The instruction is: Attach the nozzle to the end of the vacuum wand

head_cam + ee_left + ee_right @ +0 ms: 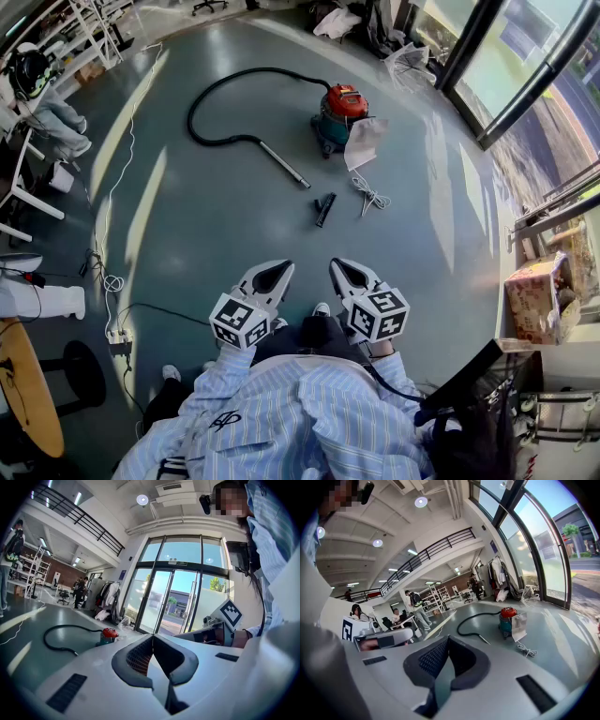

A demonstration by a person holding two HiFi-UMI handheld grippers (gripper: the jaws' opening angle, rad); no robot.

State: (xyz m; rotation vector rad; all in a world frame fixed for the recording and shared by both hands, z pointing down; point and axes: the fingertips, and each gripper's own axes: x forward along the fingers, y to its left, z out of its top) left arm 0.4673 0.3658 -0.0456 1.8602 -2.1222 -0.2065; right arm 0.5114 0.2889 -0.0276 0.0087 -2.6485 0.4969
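On the floor ahead stands a red and teal vacuum cleaner (339, 114) with a black hose (211, 94) curling left to a silver wand (284, 164). A black nozzle (324, 209) lies apart from the wand's end, a little nearer to me. My left gripper (278, 272) and right gripper (339, 269) are held close to my body, well short of the nozzle, both shut and empty. The vacuum (108, 635) and hose (58, 639) show small in the left gripper view; the vacuum (508, 619) and wand (483, 639) also appear in the right gripper view.
A white power cord (371, 196) lies coiled right of the nozzle. A white sheet (364, 141) leans on the vacuum. Cables and a power strip (119, 337) run along the left. A cardboard box (536, 298) sits at right by the glass doors (511, 84). People sit and stand at desks far left.
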